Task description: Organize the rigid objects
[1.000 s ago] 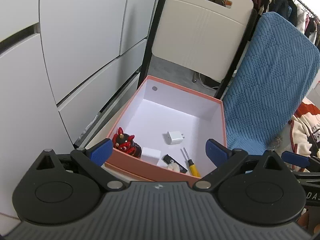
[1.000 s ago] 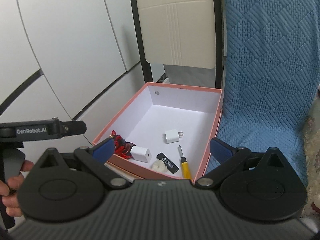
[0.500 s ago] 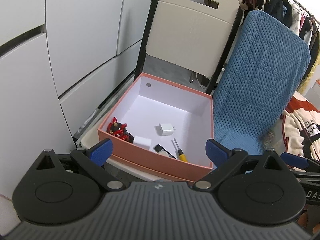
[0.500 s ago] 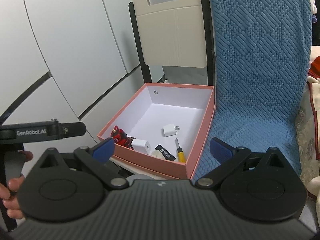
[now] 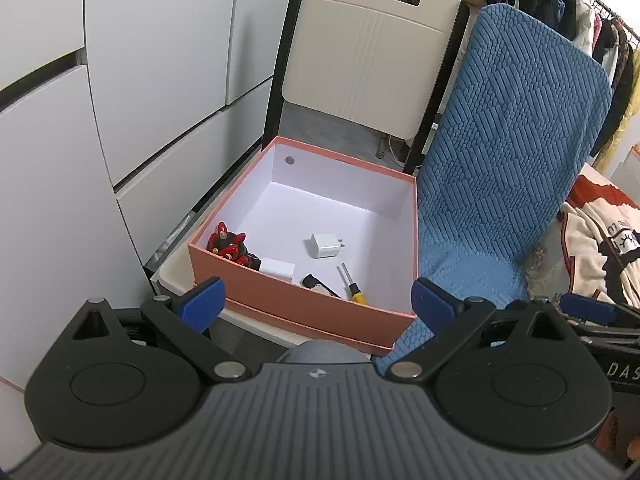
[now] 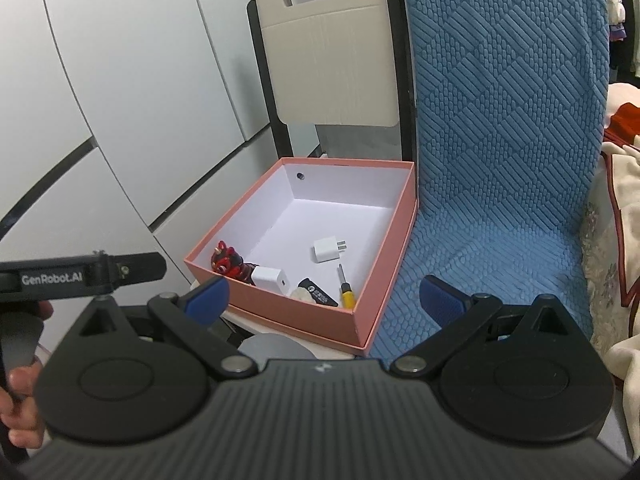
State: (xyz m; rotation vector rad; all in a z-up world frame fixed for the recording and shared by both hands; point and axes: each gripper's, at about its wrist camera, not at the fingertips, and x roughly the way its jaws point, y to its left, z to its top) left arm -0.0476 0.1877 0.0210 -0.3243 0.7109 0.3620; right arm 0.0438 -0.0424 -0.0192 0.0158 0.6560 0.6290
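Pink cardboard box (image 5: 316, 312) with a white inside sits ahead of both grippers and below them, resting on the pale seat of a cream plastic folding chair (image 5: 372, 36). Both the left gripper (image 5: 318, 300) and the right gripper (image 6: 326, 300) stand wide open with nothing between their blue pads, well short of the box.

Inside lie the rigid things: a red and black toy figurine (image 5: 226, 240) in the near left corner, a white cube charger (image 6: 270, 279) just beside it, a black flat stick (image 6: 318, 292) with a small white lump touching it, a yellow-handled screwdriver (image 6: 345, 286), and a white plug adapter (image 6: 329, 249) further in, apart from the rest.

The screwdriver's long axis runs away from the grippers, handle nearest, shaft pointing toward the far wall of the box. It lies almost dead ahead of the right gripper, and a little to the right of the left one's centre line. To my eye the right hand has the straighter line to it; a pinch across the handle would want the jaws dropped over the near wall first. A blue quilted cushion (image 6: 508, 140) covers the chair to the right of the box.
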